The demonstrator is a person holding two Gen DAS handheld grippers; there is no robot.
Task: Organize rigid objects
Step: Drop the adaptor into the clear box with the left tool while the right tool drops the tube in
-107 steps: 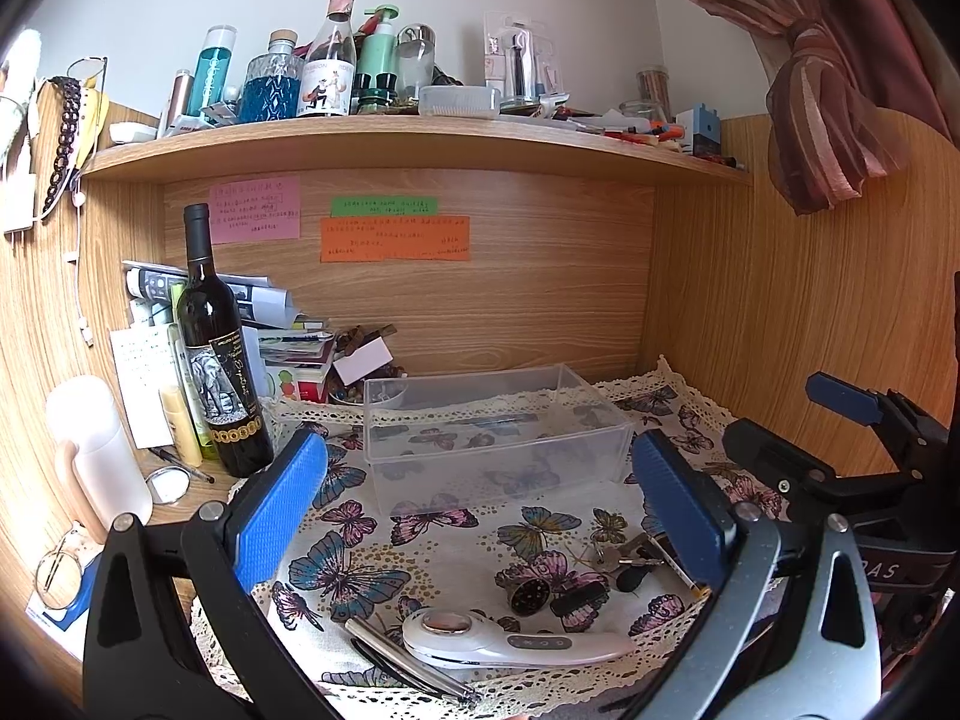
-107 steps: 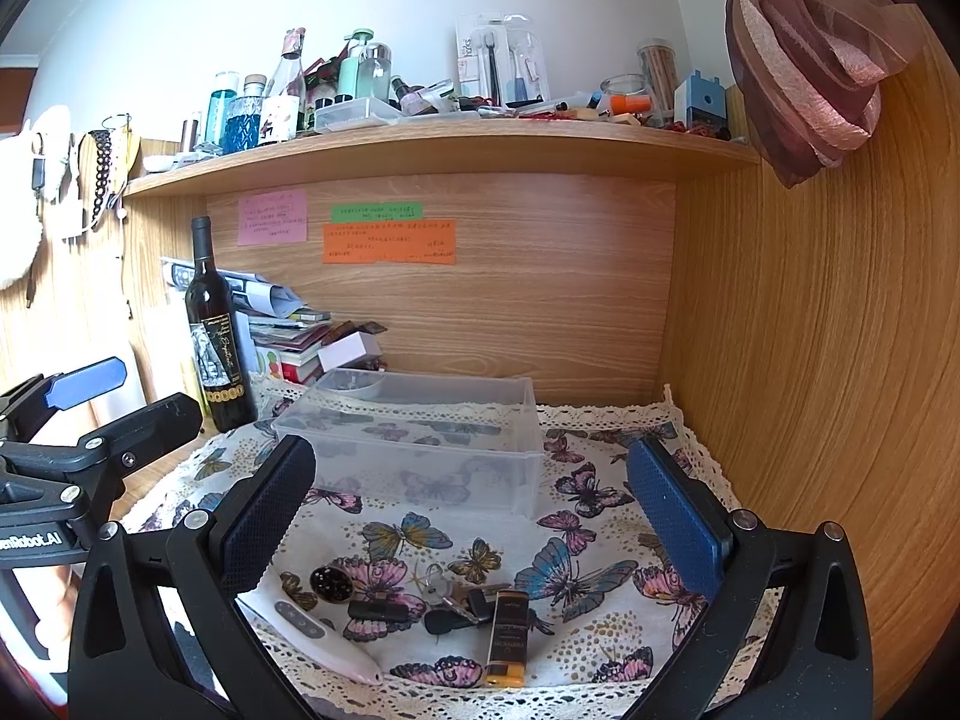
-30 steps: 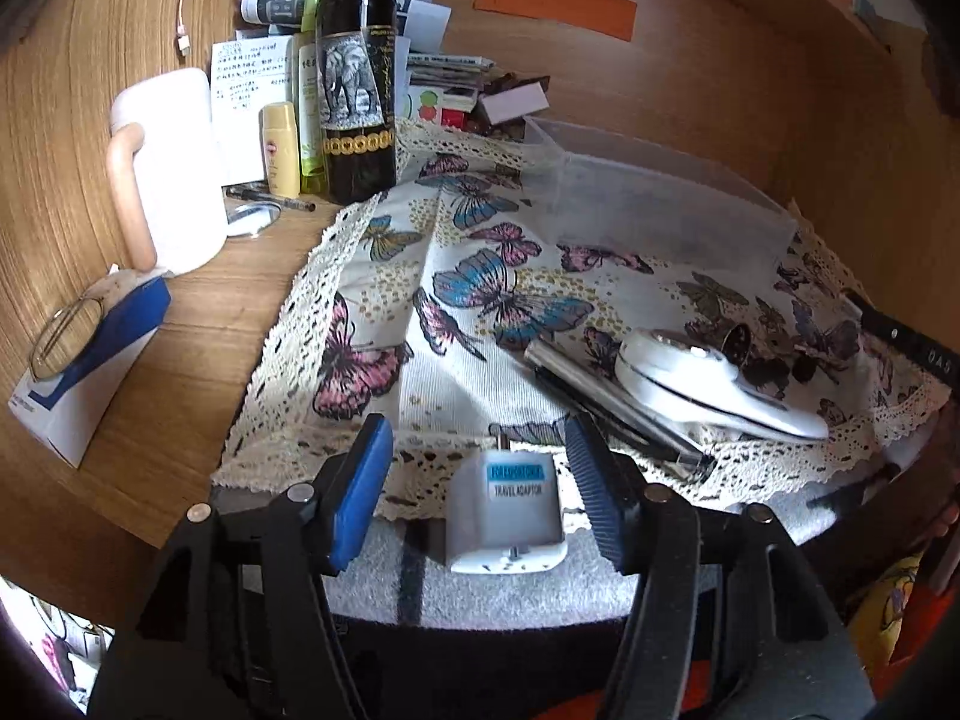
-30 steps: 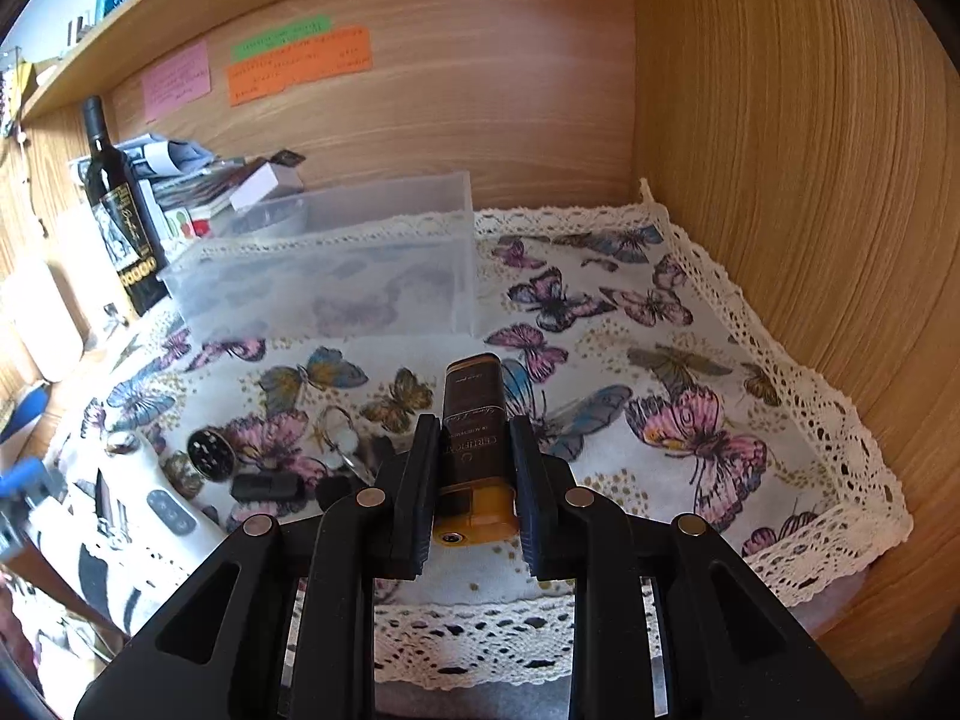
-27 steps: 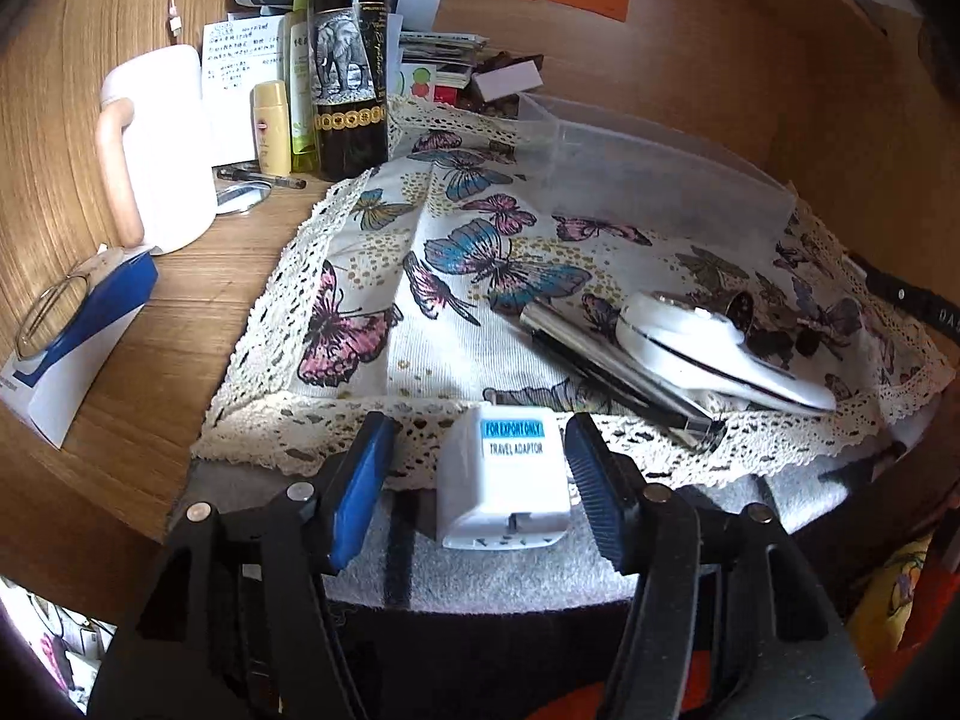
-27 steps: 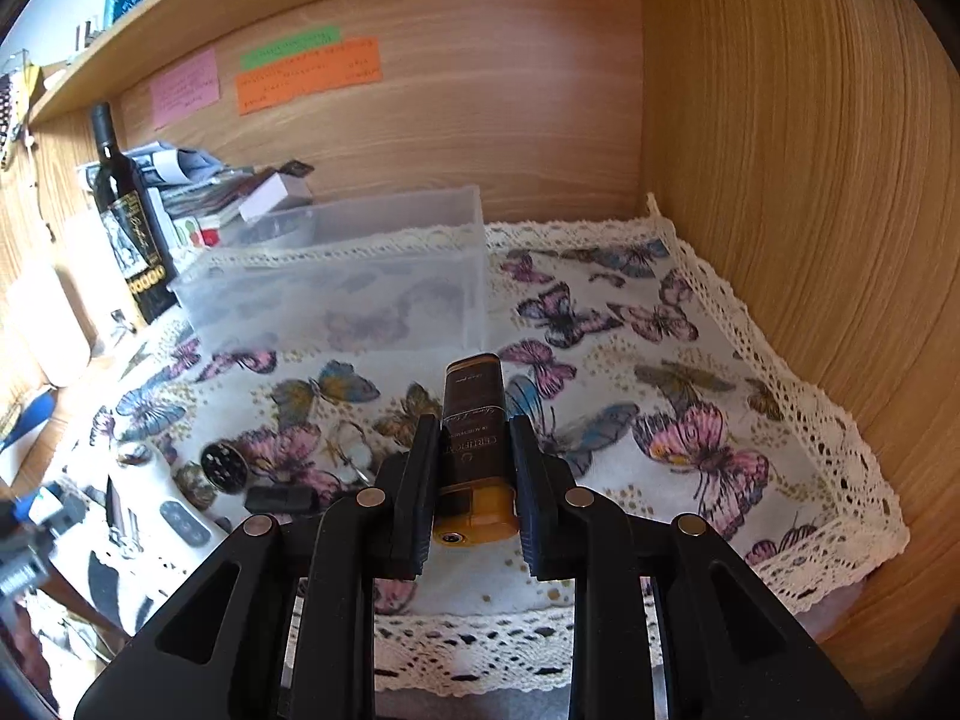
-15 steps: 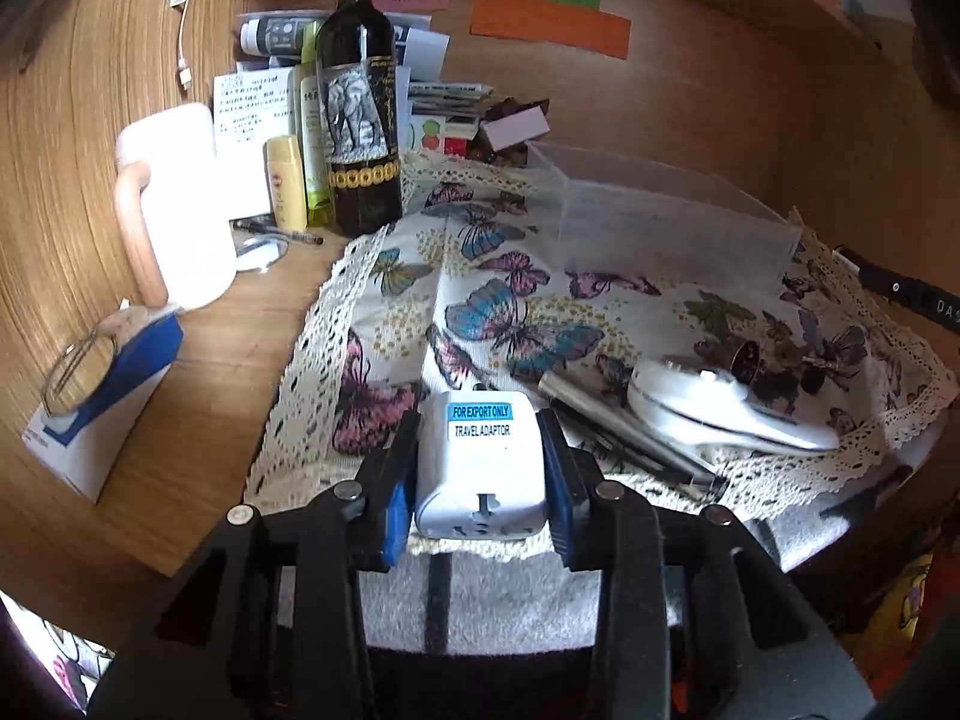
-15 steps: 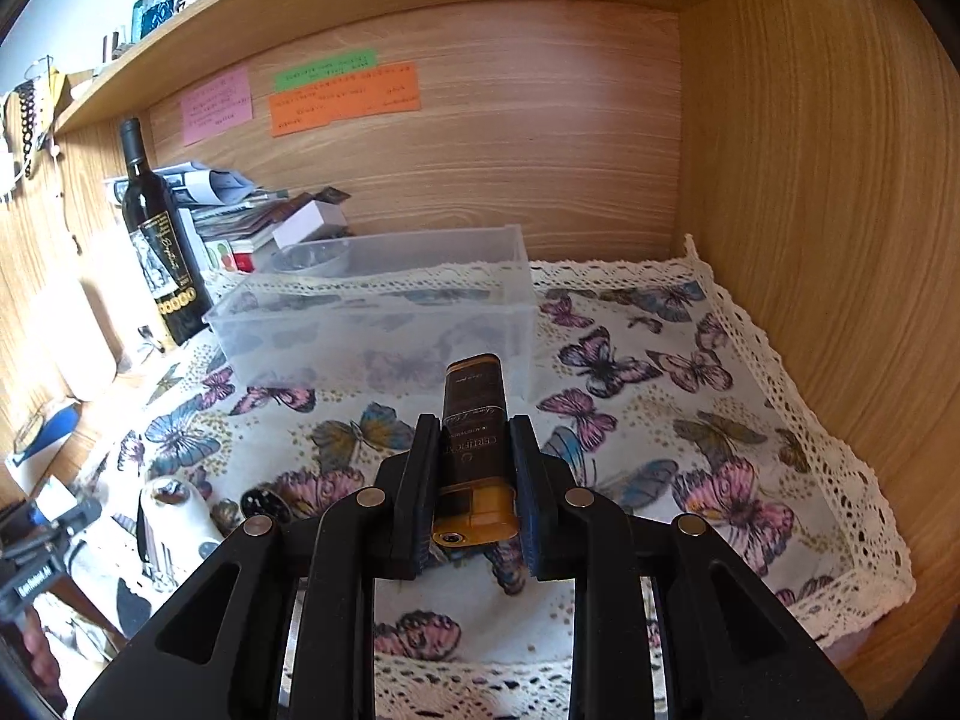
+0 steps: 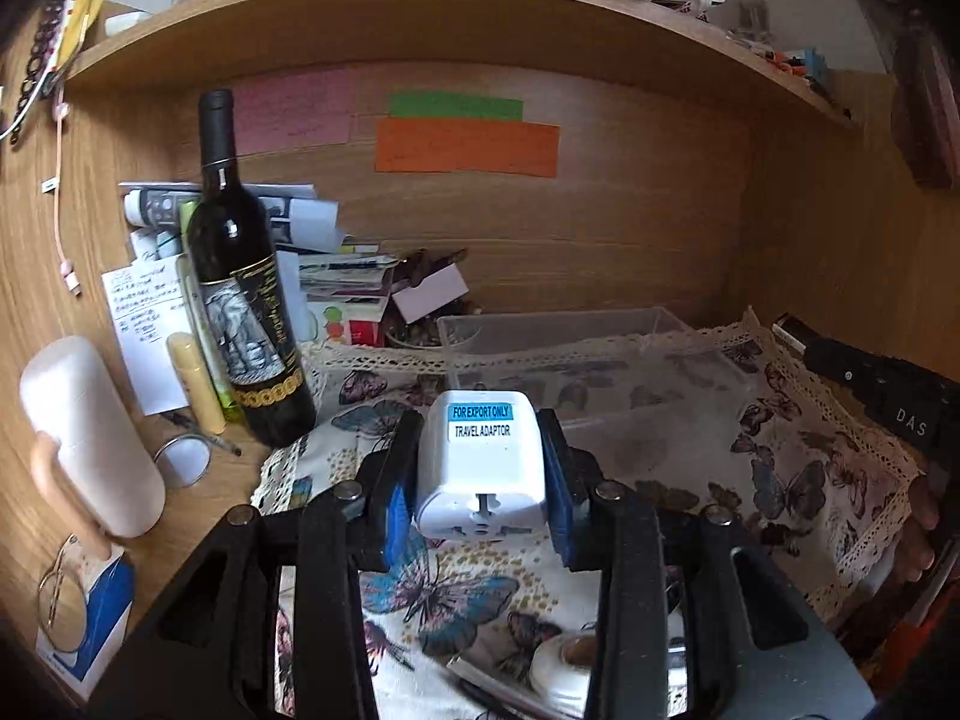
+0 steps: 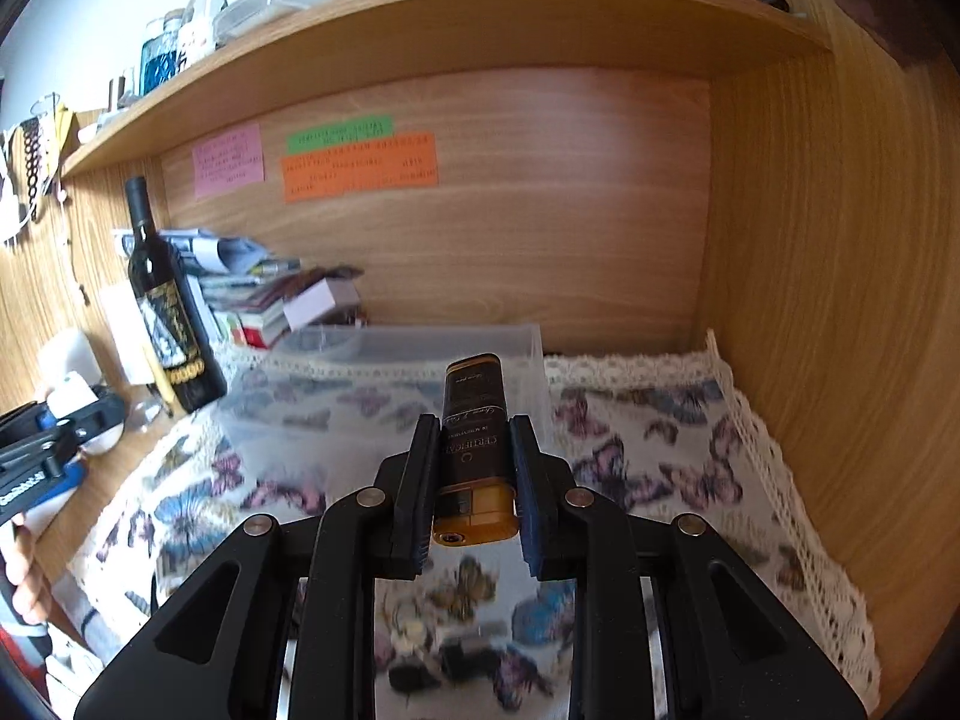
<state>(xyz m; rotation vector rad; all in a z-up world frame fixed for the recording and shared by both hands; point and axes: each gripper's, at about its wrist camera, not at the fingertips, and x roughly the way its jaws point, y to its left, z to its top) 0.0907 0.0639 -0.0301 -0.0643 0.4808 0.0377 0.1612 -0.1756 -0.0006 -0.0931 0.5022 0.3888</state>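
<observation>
- The left claw (image 9: 480,468) grips a white travel adaptor (image 9: 480,462) between its blue-padded fingers (image 9: 396,516), one pad pressed to each side of the block.
- The adaptor carries a blue label reading "FOR EXPORT ONLY" with "TRAVEL ADAPTOR" printed below it, and a socket slot faces the camera.
- The adaptor is held in the air above a butterfly-print cloth (image 9: 798,480) with a lace edge, which covers the wooden table (image 9: 198,504).
- Just beyond the adaptor sits a clear plastic bin (image 9: 576,354) on the cloth, open at the top.
- The right claw (image 10: 474,474) is clamped on a dark brown lighter (image 10: 477,438) with an amber base, held lengthwise along the fingers and pointing toward the bin.
- In the right wrist view the lighter's far end sits in front of the bin's near right corner; whether it is over the rim cannot be told.
- A dark wine bottle (image 9: 240,282) with a gold-banded label stands upright to the left of the bin, beside the cloth's left edge.
- A white jug (image 9: 90,438) with a pale handle stands further left on the table.
- Pink, green and orange paper notes (image 9: 465,147) are stuck to the wooden back wall under a cluttered shelf (image 9: 420,18).
- Small dark items lie blurred on the cloth below the right claw.
</observation>
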